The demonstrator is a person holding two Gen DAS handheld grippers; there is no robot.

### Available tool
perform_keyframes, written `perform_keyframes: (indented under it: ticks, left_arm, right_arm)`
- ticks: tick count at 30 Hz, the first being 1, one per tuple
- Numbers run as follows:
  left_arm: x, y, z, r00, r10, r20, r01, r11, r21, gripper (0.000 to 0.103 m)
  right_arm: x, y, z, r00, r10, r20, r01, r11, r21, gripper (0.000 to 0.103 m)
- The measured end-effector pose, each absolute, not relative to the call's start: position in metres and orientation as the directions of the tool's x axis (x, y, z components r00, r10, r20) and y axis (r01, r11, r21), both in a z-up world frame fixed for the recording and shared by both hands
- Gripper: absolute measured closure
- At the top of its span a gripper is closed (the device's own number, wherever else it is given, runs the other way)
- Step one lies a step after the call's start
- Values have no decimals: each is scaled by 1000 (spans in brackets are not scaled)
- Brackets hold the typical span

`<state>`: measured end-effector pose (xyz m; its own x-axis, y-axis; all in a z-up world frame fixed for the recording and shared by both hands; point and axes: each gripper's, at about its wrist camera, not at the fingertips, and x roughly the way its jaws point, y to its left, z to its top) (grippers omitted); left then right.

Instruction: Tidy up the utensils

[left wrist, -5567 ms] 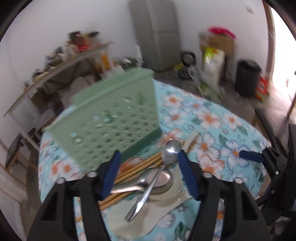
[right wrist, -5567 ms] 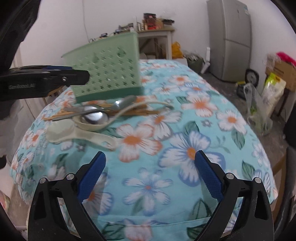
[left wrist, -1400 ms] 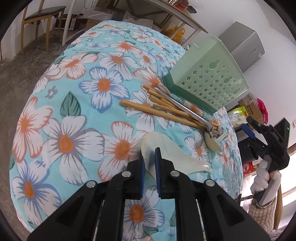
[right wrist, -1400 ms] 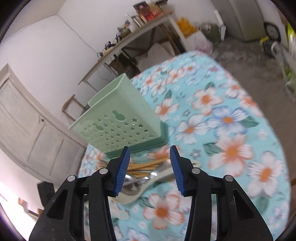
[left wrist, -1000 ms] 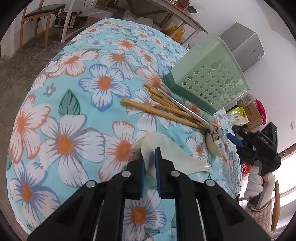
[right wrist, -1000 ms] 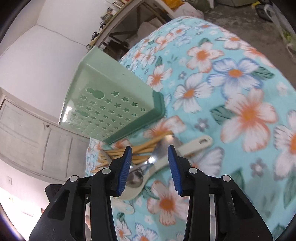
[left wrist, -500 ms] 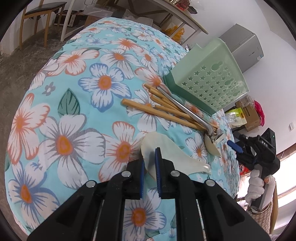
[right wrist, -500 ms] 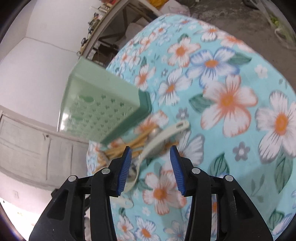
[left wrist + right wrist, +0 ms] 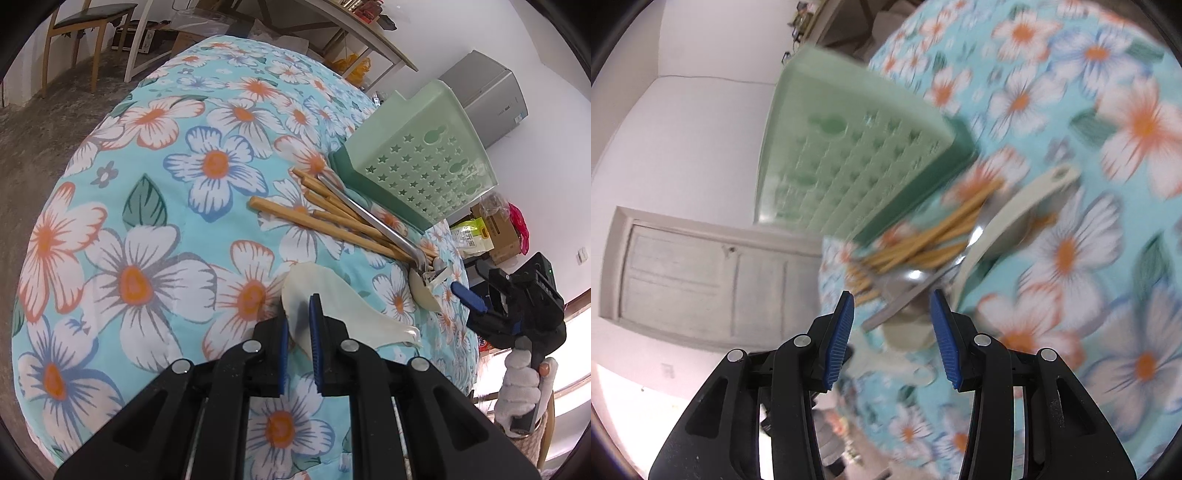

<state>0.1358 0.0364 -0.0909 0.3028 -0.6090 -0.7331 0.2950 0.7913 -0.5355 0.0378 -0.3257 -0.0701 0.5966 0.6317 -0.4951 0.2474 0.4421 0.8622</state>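
My left gripper (image 9: 299, 326) is shut on the wide end of a flat cream paddle (image 9: 340, 306) that lies on the flowered tablecloth. Beyond it lie several wooden chopsticks (image 9: 325, 221), a metal spoon (image 9: 373, 218) and a cream ladle (image 9: 424, 295), piled beside a pale green perforated basket (image 9: 417, 162). My right gripper (image 9: 892, 325) is open and close over the same pile. The metal spoon's handle end (image 9: 897, 304) shows between its blue pads without touching them. This view is blurred, with the chopsticks (image 9: 923, 238), cream ladle (image 9: 1015, 218) and basket (image 9: 849, 147) ahead.
A gloved hand (image 9: 521, 380) holds the right gripper (image 9: 471, 286) at the table's right edge. Past the round table (image 9: 110, 229) stand a chair (image 9: 85, 22), a long shelf table (image 9: 332, 26), a grey fridge (image 9: 487, 96) and boxes (image 9: 498, 229). A door (image 9: 701, 273) fills the left wall.
My right gripper has swung in and rolled, and the utensil pile now sits just in front of its pads. The left gripper and the paddle have not moved.
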Motion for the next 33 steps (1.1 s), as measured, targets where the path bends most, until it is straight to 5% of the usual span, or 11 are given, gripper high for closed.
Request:
perform_keyframes:
  ticks: [26, 33]
  left_arm:
    - [138, 92, -91, 380, -577, -723, 213, 815, -538, 93]
    - [136, 94, -92, 382, -583, -717, 213, 810, -546, 93]
  right_arm:
    - [45, -281, -112, 606, 682, -410, 415, 168, 894, 64]
    - [52, -264, -125, 607, 645, -464, 472, 177, 863, 93]
